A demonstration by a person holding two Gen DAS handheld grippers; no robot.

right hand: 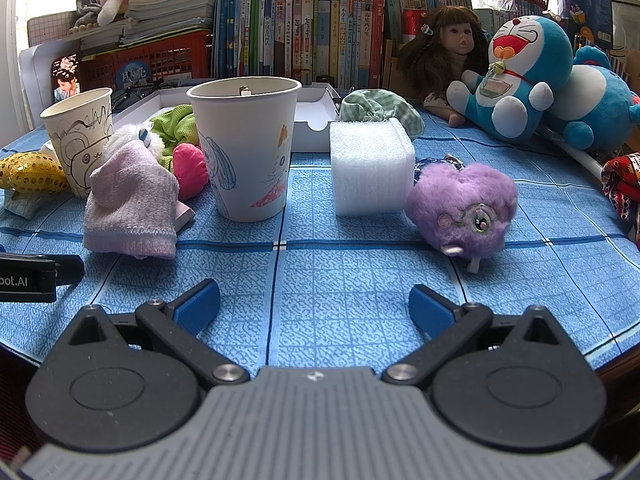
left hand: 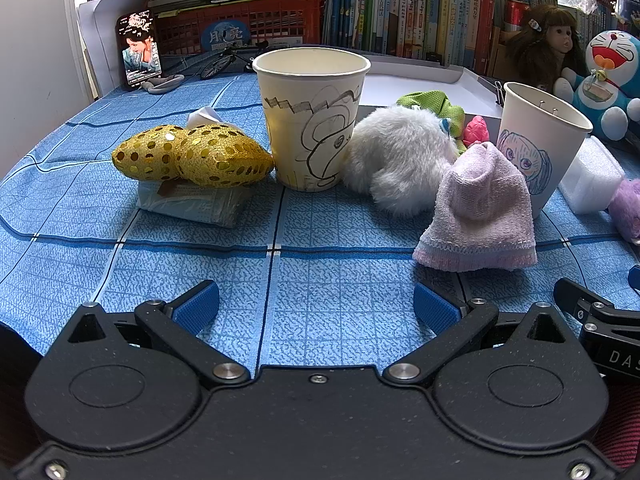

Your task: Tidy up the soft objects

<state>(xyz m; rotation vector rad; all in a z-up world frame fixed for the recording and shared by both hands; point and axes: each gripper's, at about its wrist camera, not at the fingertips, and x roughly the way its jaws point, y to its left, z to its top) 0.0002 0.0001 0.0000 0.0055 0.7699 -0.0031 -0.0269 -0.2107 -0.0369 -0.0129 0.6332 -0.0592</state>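
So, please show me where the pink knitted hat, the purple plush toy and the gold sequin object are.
pink knitted hat (left hand: 480, 208), left wrist view, middle of its knitted body.
purple plush toy (right hand: 464, 204), right wrist view, centre of its furry body.
gold sequin object (left hand: 192, 152), left wrist view, middle of its sequinned top.

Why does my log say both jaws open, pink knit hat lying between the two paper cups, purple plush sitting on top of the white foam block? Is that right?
Not quite. The purple plush is not on the white foam block; it sits on the blue cloth beside the block, as the right wrist view shows. The rest holds: both grippers' jaws are open, and the pink knit hat lies between the two paper cups.
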